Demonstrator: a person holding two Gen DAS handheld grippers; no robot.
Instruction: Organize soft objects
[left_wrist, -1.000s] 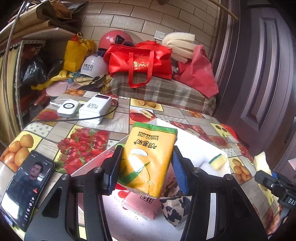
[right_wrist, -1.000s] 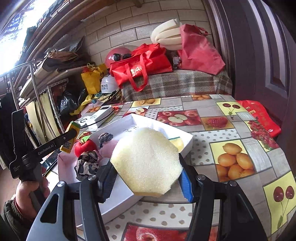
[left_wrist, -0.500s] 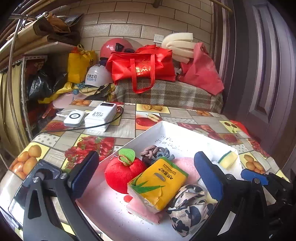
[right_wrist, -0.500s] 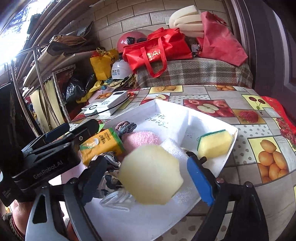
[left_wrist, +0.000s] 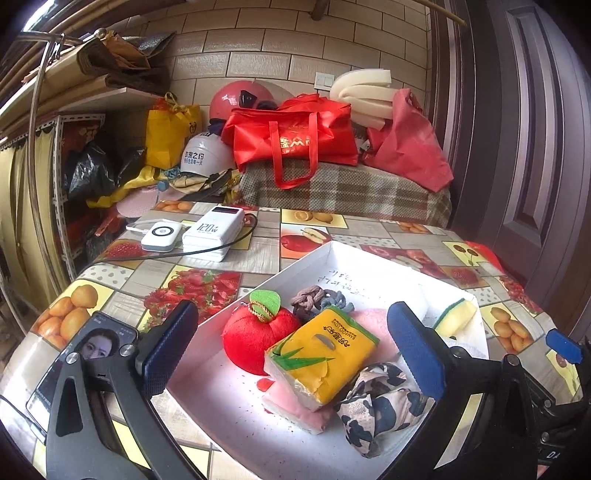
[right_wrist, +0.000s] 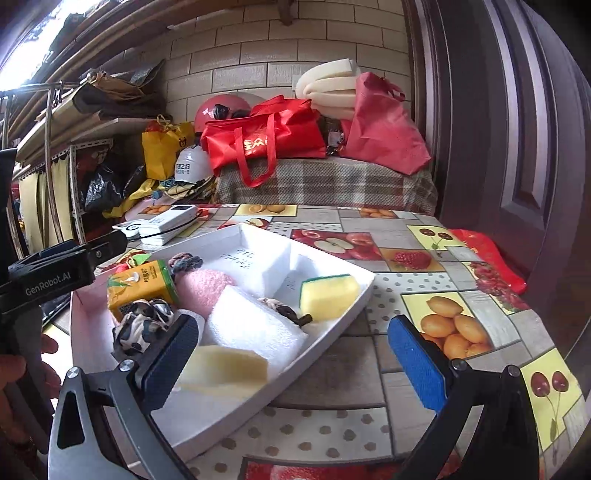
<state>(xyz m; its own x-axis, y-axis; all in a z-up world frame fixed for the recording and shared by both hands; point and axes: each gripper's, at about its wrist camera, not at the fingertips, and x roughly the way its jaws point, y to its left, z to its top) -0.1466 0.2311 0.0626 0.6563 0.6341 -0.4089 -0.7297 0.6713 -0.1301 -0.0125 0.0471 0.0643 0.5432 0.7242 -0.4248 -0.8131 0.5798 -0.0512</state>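
Both your grippers are wide open with nothing in them. Your left gripper (left_wrist: 291, 350) hangs over the white tray (left_wrist: 325, 258), where the yellow tissue pack (left_wrist: 321, 354) lies on a pink cloth (left_wrist: 295, 410) next to the red plush apple (left_wrist: 255, 339). Your right gripper (right_wrist: 291, 354) sits over the tray's near corner, with the pale foam piece (right_wrist: 225, 365) lying flat in the tray beside the white foam block (right_wrist: 255, 325).
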